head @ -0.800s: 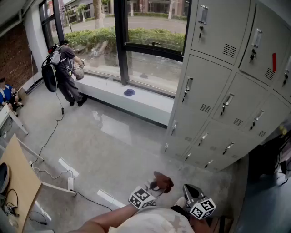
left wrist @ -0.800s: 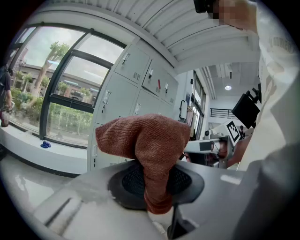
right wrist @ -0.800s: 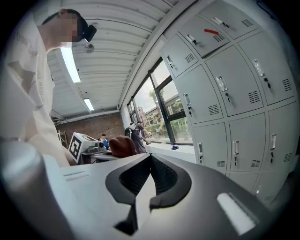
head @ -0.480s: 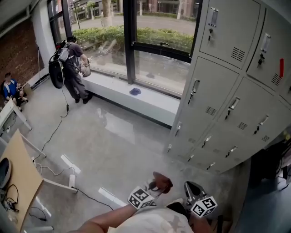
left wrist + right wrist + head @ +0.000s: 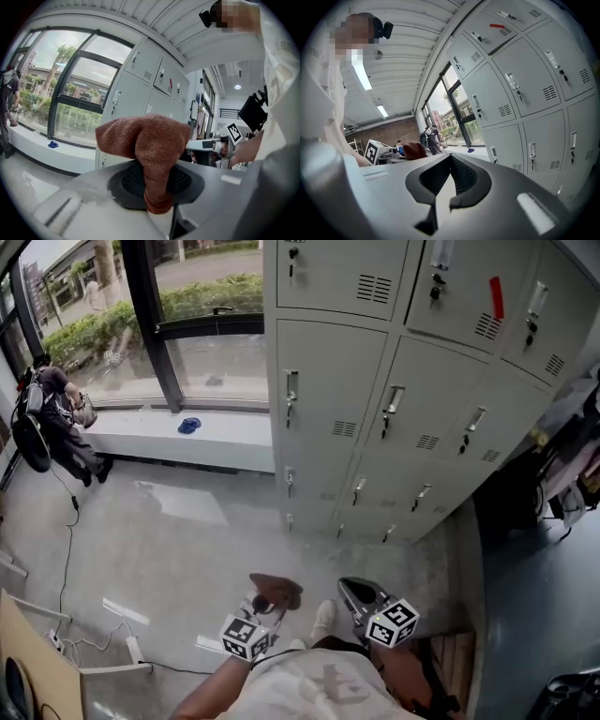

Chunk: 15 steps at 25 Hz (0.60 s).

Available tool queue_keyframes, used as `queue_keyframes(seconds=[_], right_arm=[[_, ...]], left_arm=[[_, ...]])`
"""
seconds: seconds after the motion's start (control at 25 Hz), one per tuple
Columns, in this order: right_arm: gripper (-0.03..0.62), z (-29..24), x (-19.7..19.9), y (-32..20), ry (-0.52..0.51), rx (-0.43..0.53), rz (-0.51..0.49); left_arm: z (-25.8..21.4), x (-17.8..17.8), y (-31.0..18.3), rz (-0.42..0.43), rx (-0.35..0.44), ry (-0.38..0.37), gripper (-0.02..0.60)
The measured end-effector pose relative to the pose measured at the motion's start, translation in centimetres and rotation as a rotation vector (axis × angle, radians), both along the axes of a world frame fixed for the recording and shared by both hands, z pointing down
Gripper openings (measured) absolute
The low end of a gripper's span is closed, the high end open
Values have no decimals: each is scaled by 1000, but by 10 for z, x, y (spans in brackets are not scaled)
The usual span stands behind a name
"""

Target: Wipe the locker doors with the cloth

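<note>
Grey metal lockers stand ahead of me, several doors with handles and vents; they also fill the right gripper view and show behind the cloth in the left gripper view. A brown knitted cloth sticks up out of my left gripper, held low in front of my body, well short of the doors. In the left gripper view the cloth is pinched between the jaws of the left gripper. To its right my right gripper is shut and empty.
A window with a low white sill runs left of the lockers, a blue item on it. A person with a backpack stands by the window. Cables cross the grey floor. Clothes hang right of the lockers.
The head view has swung right, so the lockers now stand centred ahead and the window has slid left. Both grippers stay low, the left still holding the cloth.
</note>
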State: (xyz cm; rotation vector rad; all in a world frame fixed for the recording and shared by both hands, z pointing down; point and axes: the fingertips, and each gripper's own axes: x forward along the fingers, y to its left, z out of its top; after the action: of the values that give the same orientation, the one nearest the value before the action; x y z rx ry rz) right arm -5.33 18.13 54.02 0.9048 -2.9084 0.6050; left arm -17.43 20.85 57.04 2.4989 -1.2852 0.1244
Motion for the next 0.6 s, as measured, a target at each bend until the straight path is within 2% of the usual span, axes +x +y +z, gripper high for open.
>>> queue_keyframes(seconds=[0.16,0.48,0.6], right_arm=[[8,-8,5,-27,-5,6,14],[8,-13,20,-89,-16,8,10],[8,-12,9,-121,-43,18,-49]], left_arm=[[3,8,-24,11,-22,2,87],[-12,33,-83,24,-4,-2,87],[-11,22,-107,-38,-7,-21,87]])
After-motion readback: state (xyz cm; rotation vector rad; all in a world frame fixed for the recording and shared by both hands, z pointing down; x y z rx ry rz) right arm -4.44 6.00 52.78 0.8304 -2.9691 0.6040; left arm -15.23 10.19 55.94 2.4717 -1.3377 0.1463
